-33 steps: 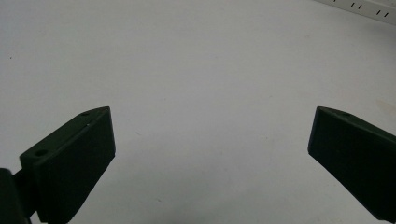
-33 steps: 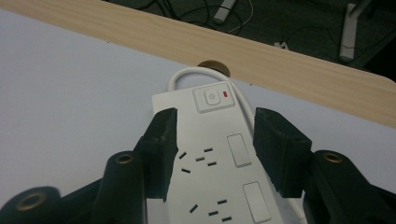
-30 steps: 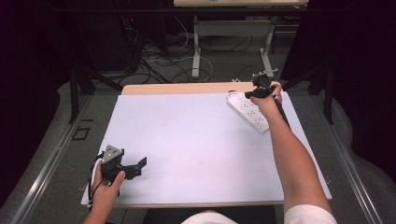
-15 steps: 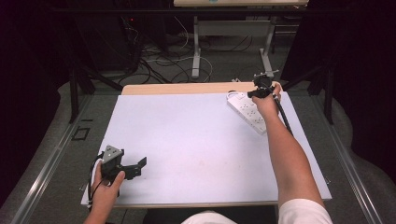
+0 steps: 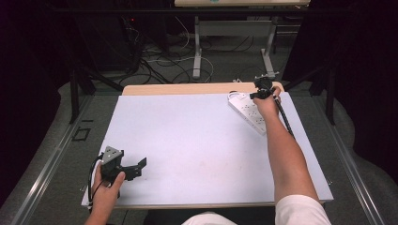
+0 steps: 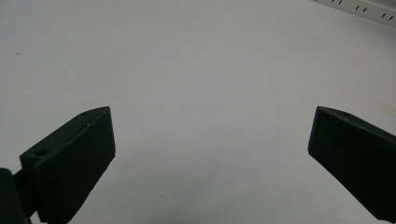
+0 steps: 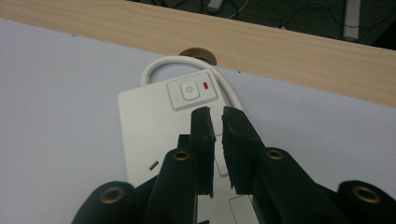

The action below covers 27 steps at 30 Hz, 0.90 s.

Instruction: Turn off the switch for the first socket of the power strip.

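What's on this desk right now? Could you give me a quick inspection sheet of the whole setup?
Surface: white table top with a wooden strip along its far edge.
Job's things: white power strip at the far right; its power button has a red light beside it.
Clutter: nothing seen.
Tongs: right tongs have just been closing, nearly shut, nothing between them, over the strip near the button; left tongs wide open over bare table.
Cables: white cord loops from the strip.
Surroundings: floor cables, table legs behind.

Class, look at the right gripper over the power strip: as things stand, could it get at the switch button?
Probably yes. The right gripper, jaws nearly together after closing with nothing between them, hangs just short of the button on the power strip, and nothing lies between.
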{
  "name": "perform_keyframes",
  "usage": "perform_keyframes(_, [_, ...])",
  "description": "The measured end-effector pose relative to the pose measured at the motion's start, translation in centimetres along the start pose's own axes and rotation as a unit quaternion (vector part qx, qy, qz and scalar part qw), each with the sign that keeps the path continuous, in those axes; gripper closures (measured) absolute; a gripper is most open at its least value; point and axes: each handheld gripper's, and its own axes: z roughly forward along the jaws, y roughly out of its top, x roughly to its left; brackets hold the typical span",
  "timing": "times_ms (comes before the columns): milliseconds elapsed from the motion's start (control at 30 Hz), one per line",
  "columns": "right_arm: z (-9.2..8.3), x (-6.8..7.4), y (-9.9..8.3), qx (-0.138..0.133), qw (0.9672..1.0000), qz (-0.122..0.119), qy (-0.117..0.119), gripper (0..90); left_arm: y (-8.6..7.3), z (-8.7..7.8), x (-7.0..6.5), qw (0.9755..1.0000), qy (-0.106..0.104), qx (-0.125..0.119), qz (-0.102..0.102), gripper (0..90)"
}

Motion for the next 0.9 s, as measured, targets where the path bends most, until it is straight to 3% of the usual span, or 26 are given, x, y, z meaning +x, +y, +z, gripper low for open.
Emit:
perform_keyframes(233, [0.5,-0.2,-0.2,0.011,0.9999,-0.009,-0.007,90.0,0.0,0.0,0.0,1.0,0.0,0.0,-0.001,0.6])
perform_keyframes(700, [1.5,-0.5,-0.8,0.048,0.9985,-0.011,-0.025,90.0,0.0,0.0,-0.1,1.0,-0.003,0.001,-0.004,0.6])
perform_keyframes(900, [1.8,-0.5,-0.9,0.057,0.998,-0.015,-0.022,90.0,0.0,0.0,-0.1,1.0,-0.003,0.001,-0.003,0.6])
